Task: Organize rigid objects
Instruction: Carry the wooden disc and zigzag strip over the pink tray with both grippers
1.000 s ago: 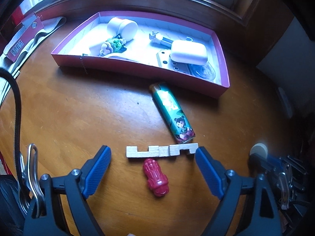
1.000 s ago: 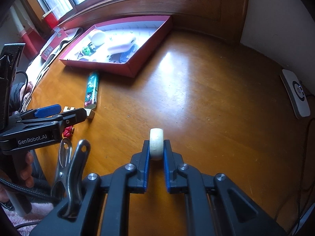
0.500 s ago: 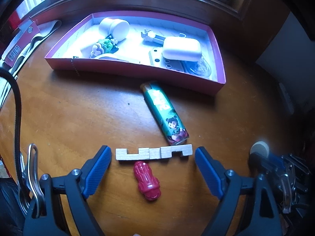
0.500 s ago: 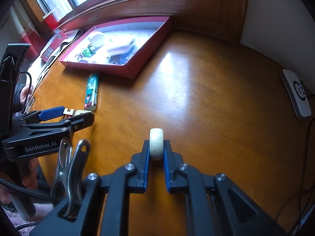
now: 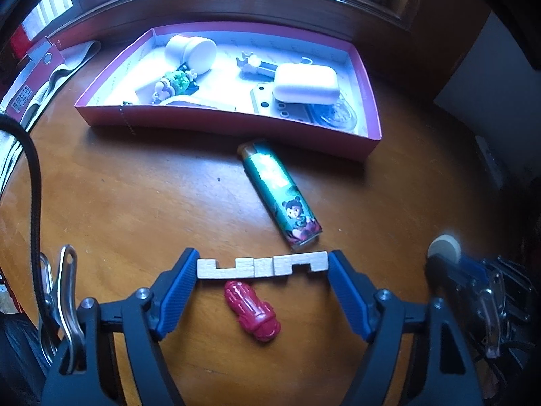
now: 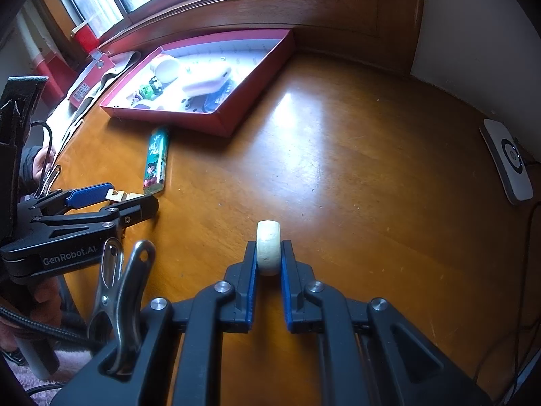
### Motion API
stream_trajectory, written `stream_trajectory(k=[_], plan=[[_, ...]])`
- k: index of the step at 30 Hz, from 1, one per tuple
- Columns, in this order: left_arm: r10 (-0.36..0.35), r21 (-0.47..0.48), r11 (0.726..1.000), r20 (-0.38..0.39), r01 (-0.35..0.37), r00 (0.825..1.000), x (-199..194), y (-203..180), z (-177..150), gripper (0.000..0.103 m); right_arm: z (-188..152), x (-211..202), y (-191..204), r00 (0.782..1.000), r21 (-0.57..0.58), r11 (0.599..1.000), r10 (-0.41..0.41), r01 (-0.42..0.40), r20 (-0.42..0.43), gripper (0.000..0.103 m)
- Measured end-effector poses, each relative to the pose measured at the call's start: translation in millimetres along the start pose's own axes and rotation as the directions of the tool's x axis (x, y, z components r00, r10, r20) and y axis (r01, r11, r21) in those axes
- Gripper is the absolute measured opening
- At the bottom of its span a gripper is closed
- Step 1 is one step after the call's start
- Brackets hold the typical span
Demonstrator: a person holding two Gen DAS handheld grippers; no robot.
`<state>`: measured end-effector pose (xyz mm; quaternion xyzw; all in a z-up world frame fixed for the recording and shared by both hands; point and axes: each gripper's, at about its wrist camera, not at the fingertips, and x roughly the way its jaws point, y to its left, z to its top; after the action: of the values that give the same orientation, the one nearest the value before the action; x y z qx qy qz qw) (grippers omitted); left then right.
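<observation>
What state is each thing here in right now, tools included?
Left tool: pads touching both ends of the notched wooden strip.
Right tool: clamped on a pale ring.
Red box: open, holding items.
Green lighter: lying flat.
Red toy: loose on table.

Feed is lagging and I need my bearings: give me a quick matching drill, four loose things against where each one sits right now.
1. notched pale wooden block
2. small red plastic toy
3. cream round ring
4. white rounded case

a. in the pink shallow box
b. clamped in the right tongs
c. spanning the gap between the left tongs fingertips
d. on the table, nearer the camera than the block

1-c, 2-d, 3-b, 4-a
</observation>
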<state>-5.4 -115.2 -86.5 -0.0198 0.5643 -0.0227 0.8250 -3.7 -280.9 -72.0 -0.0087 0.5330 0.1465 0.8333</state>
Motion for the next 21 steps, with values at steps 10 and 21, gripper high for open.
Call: stream_trajectory(k=[10, 21], plan=[[-0.001, 0.029, 1.0, 0.036, 0.0, 0.999, -11.2, 5.0, -1.8, 0.08, 3.4, 2.6, 3.3, 1.0, 0.002, 1.0, -0.006, 0.006, -0.01, 0.013], [-0.005, 0.037, 0.999, 0.061, 0.003, 0.998, -18.2, 19.7, -5.7, 0.08, 7.0, 3.8, 23.0, 1.0, -0.005, 1.0, 0.018, -0.018, -0.003, 0.013]])
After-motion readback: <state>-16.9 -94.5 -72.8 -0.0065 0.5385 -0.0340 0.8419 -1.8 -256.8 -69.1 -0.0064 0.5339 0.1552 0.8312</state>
